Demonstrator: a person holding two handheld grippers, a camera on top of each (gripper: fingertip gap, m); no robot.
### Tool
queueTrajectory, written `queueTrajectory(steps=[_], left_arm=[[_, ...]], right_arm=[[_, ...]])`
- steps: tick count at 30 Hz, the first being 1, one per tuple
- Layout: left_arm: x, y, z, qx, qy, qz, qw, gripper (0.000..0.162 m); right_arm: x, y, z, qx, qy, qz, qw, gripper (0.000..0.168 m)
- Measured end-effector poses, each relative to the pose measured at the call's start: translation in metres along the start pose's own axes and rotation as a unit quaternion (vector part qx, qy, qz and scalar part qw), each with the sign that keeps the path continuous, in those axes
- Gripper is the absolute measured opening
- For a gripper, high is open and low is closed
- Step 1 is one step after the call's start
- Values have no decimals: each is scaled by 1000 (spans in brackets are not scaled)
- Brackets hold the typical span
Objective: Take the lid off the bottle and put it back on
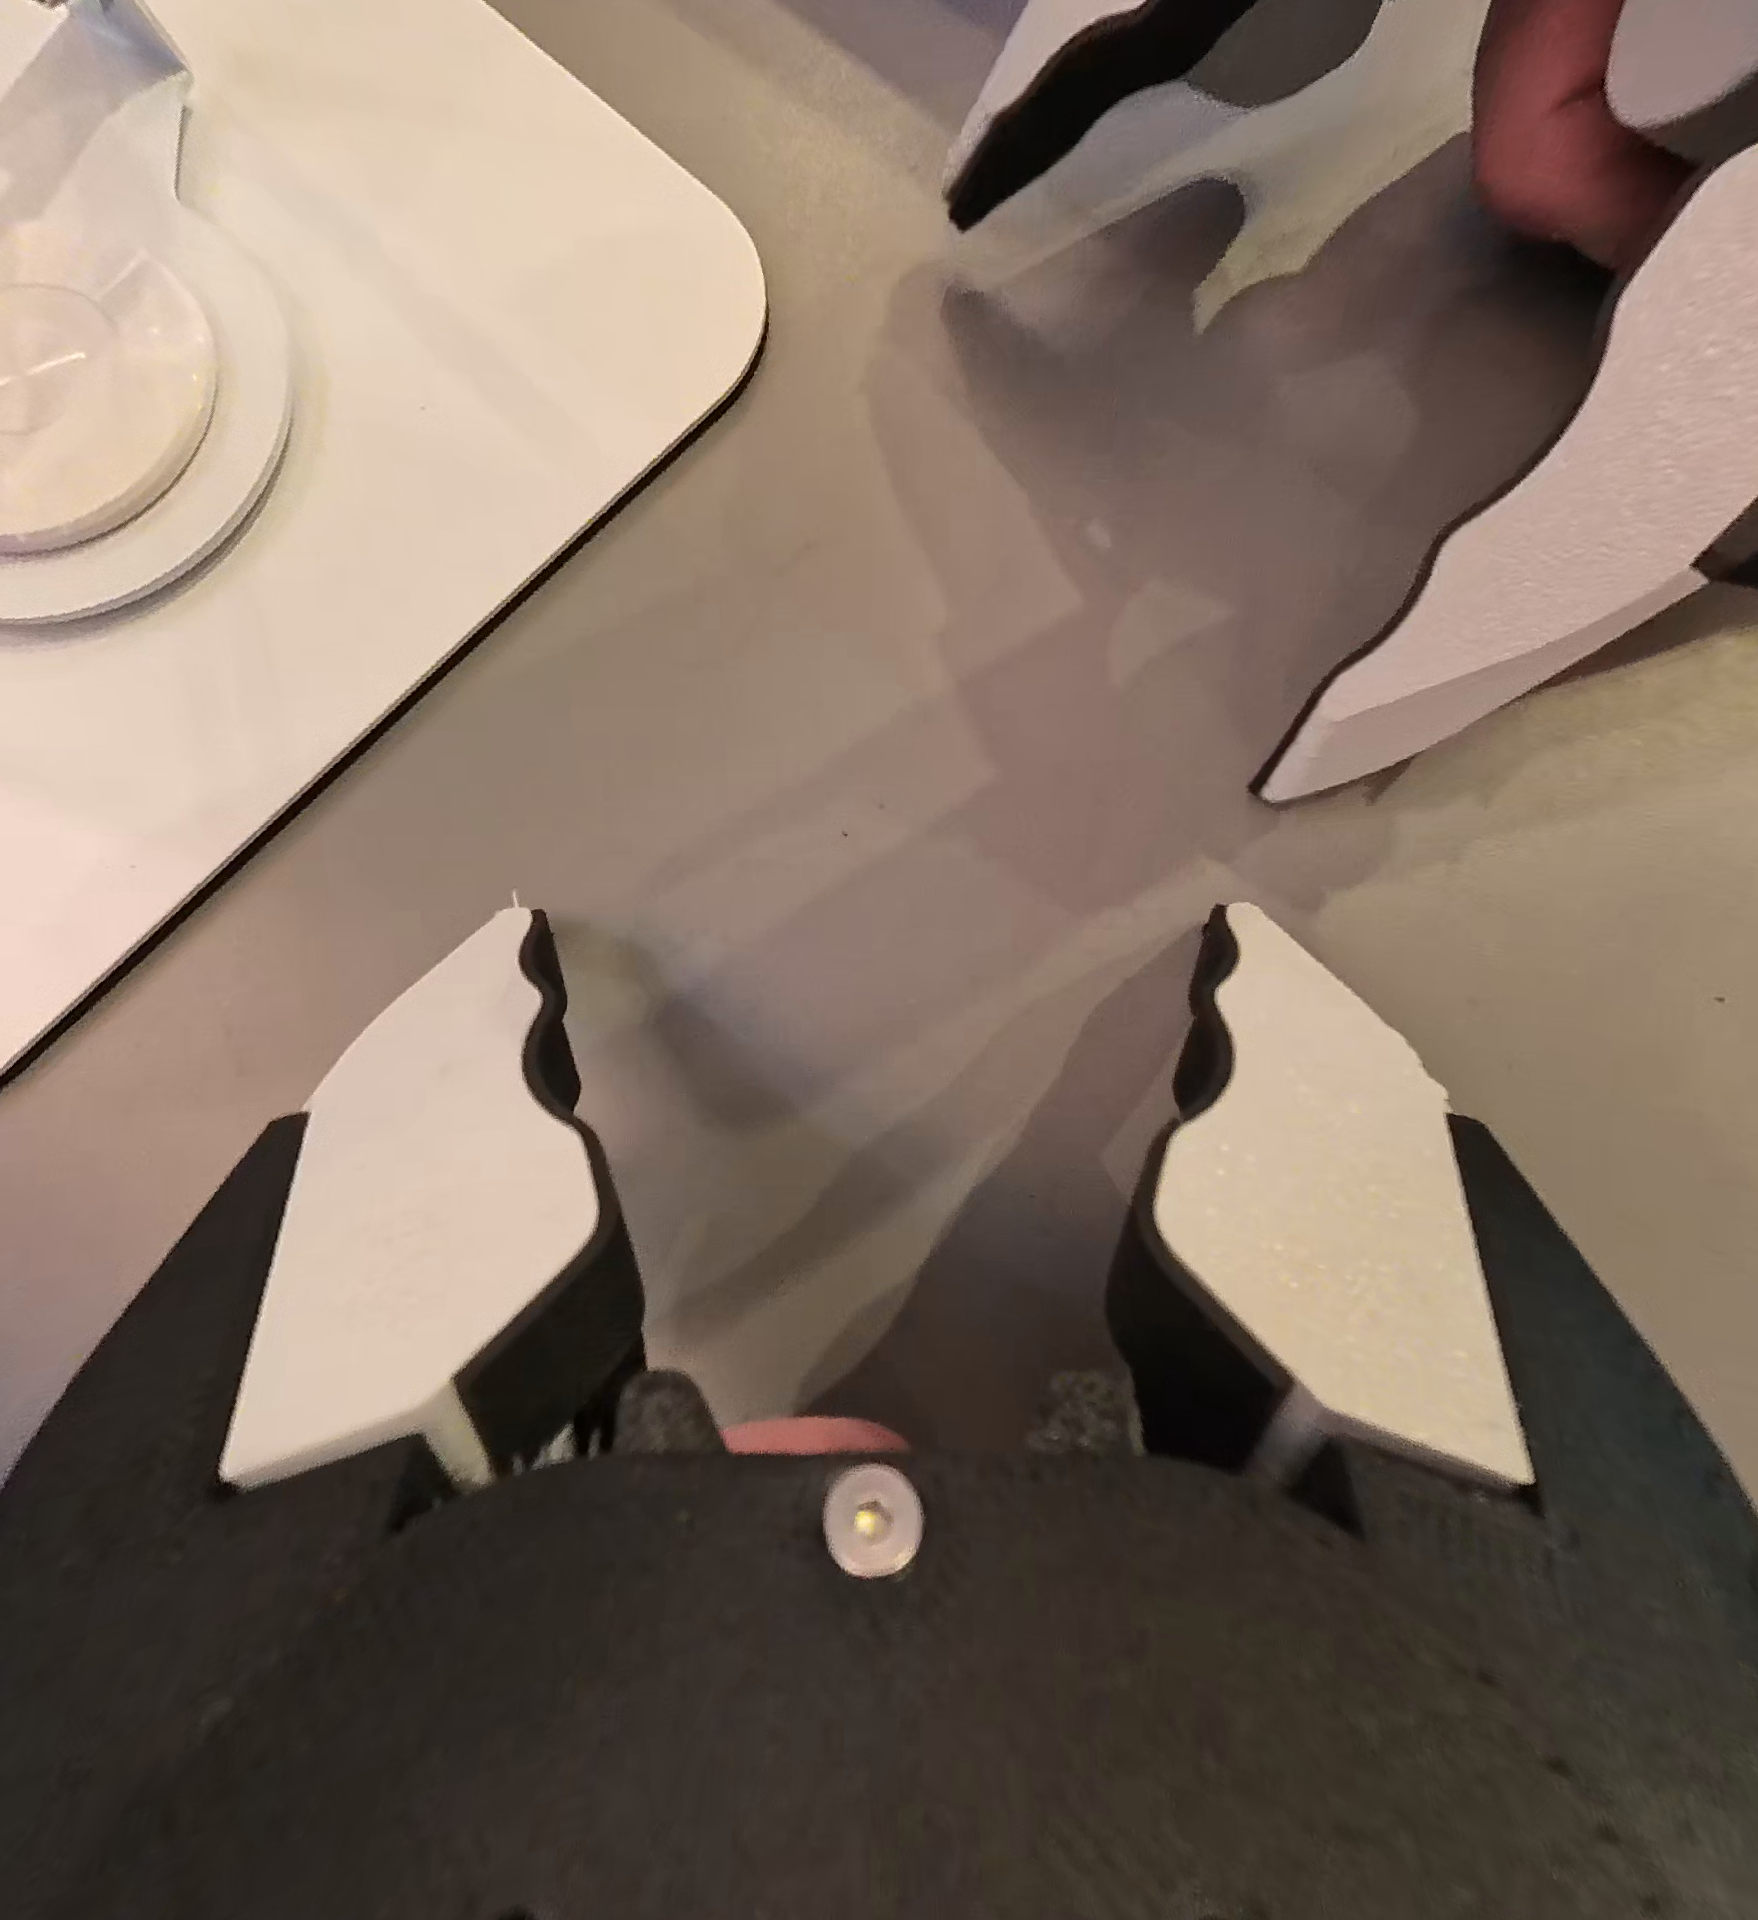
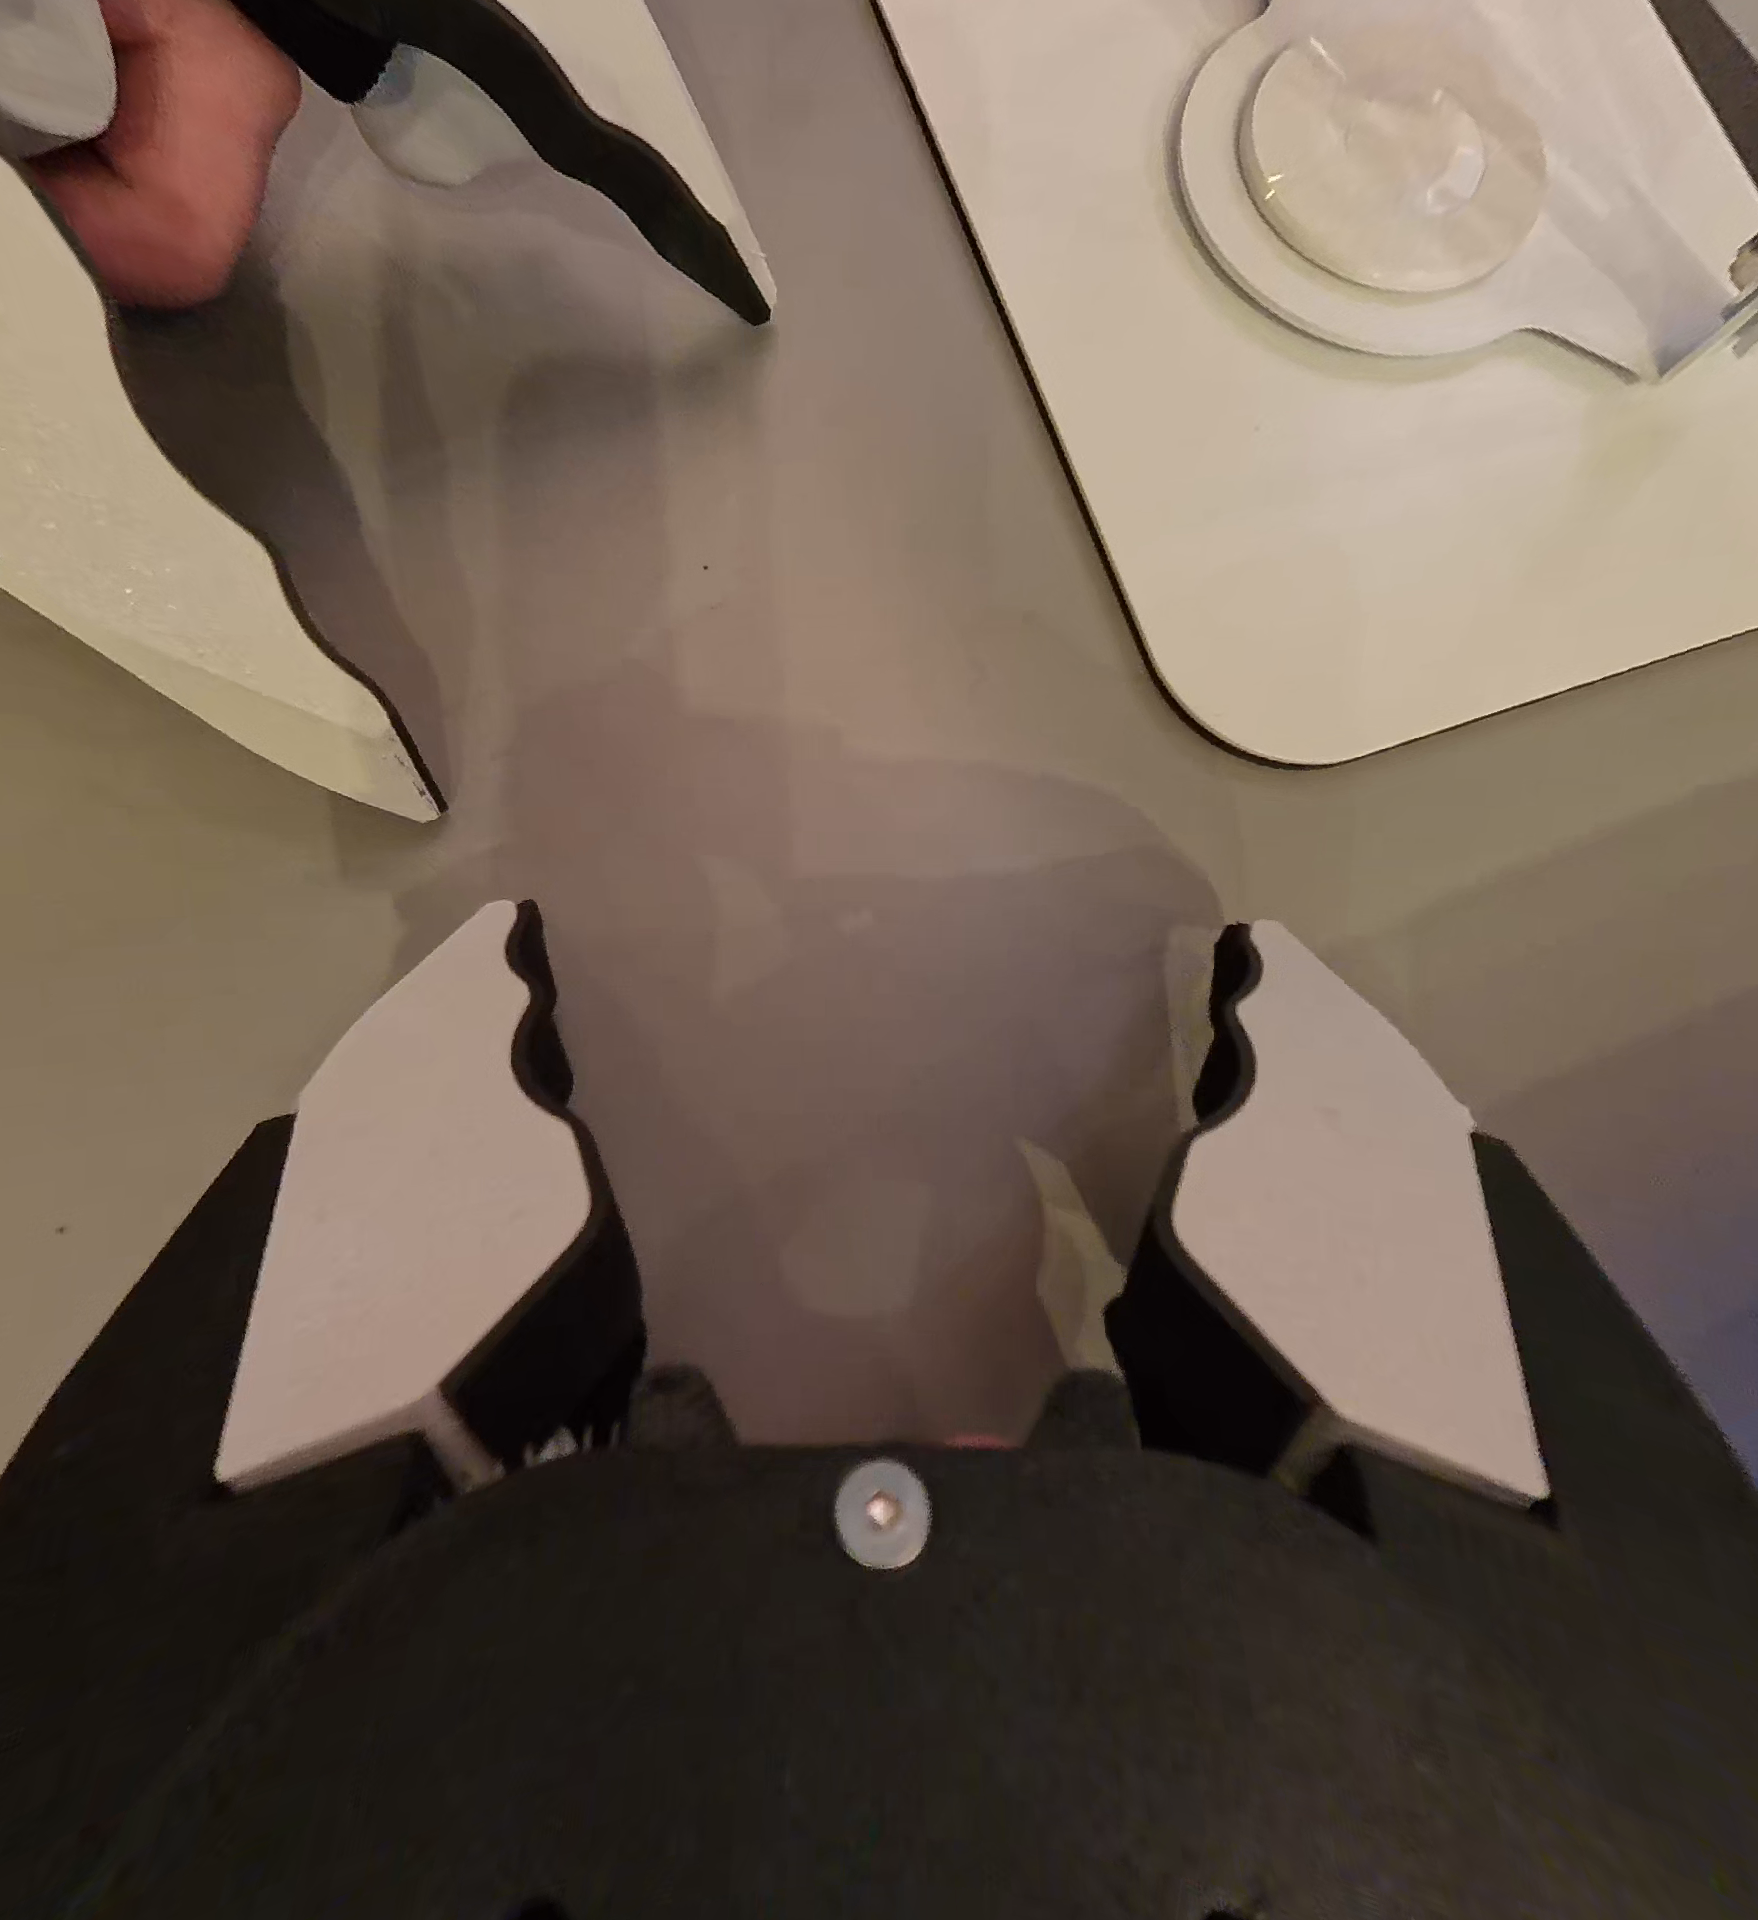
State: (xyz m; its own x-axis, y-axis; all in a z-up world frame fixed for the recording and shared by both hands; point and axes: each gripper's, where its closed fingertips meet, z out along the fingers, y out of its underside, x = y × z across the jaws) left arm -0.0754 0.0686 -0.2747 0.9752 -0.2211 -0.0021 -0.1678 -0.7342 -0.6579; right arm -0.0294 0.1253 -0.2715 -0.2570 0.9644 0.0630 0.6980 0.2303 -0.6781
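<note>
Left tool (image 1: 870,914): fingers spread wide, nothing between them, poised over bare grey worktop (image 1: 854,644). Right tool (image 2: 870,914): likewise released and empty, above the same surface. Each tool showed at the top of the other's view, the two facing one another, close but apart; part of a hand (image 2: 168,177) gripped the far tool.

White board (image 1: 355,343): flat, rounded corners, resting on the worktop off to one side, well clear of both tools. On it a white ring-shaped holder (image 1: 262,488) cradled a clear round object (image 1: 54,405), seemingly the bottle seen from above; whether its lid was on could not be told.

Step in hand, as judged: approach, nothing yet grasped. Recommended handling: bring one tool to the clear body to steady it, centre the other squarely over the cap before closing, keep the turning axis upright, and avoid dragging the board.
</note>
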Motion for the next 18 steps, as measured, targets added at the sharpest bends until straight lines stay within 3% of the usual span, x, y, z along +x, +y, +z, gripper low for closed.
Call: queueTrajectory(steps=[18], left_arm=[[-1, 0, 0, 1, -2, -2, 1000, 112]], right_arm=[[0, -1, 0, 5, -2, -3, 1000, 114]])
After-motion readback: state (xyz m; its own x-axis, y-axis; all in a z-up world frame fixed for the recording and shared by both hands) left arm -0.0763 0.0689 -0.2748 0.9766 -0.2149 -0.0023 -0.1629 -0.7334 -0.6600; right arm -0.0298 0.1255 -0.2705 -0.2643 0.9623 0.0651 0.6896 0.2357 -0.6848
